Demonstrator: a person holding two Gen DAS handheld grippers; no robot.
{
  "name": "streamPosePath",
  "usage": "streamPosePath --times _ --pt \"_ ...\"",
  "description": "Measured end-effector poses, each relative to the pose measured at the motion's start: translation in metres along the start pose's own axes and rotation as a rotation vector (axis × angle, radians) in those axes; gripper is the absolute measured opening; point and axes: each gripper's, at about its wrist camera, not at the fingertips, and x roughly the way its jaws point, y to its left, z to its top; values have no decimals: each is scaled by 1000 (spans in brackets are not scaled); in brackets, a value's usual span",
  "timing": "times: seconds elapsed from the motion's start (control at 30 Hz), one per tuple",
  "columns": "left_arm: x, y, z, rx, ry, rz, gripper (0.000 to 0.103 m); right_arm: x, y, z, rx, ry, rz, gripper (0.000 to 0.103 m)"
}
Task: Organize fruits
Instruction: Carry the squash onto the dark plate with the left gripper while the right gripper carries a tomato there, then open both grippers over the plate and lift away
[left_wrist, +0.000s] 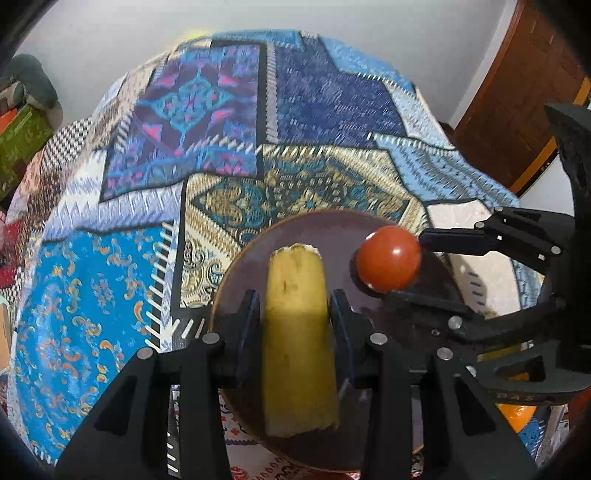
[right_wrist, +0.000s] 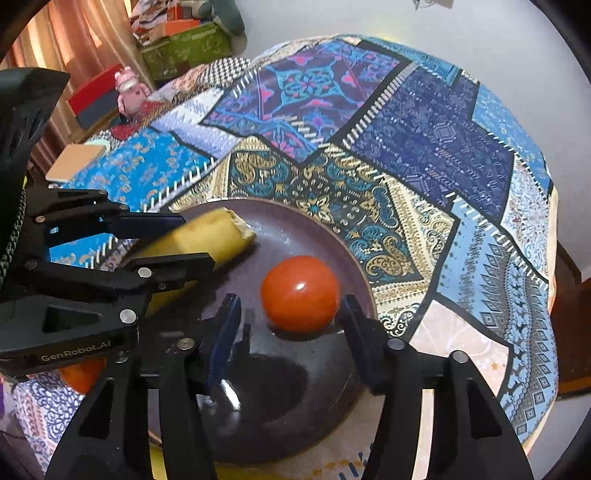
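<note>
Black left gripper (left_wrist: 295, 325), low centre of its view, clamps a yellow banana piece (left_wrist: 299, 339) over the brown plate (left_wrist: 236, 280); right gripper (right_wrist: 288, 325) stands released around the red tomato (right_wrist: 300, 293) mid-plate; patterned blue cloth (right_wrist: 424, 140) beyond.
</note>
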Motion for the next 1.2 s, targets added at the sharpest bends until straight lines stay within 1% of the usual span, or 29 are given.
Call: streamPosePath --times 0.1,0.2,0.27,0.33,0.4,0.47,0.57,0.67,0.73,0.83,0.9,1.0,1.2 --pt "-15 -6 2 30 -38 22 39 -12 3 -1 6 -38 -16 56" --pt "-31 -8 2 30 -64 21 39 -27 4 -3 24 -82 -26 56" --pt "-46 -10 1 31 -95 23 39 -38 6 -5 41 -116 -31 57" --pt "-60 -12 -2 31 -122 26 41 -53 8 -11 62 -161 -43 59" --pt "-77 -14 -7 35 -154 30 51 -66 9 -17 87 -202 -47 61" --pt "-89 -16 -13 42 -180 42 57 -78 10 -24 114 -239 -51 63" --pt "-107 -17 -26 57 -204 57 61 -96 12 -39 154 -287 -54 64" --pt "-119 -16 -41 54 -203 53 64 -109 17 -56 186 -325 -72 67" --pt "-126 -14 -53 45 -194 48 65 -116 19 -71 213 -347 -87 69" --pt "-129 -12 -70 34 -173 49 66 -120 20 -91 256 -357 -87 73" --pt "-128 -9 -82 29 -157 52 68 -119 22 -103 281 -352 -90 73" --pt "-122 -6 -99 13 -125 50 68 -114 27 -117 293 -333 -102 73" --pt "-102 -1 -122 -25 -54 23 68 -101 29 -137 343 -292 -83 74"
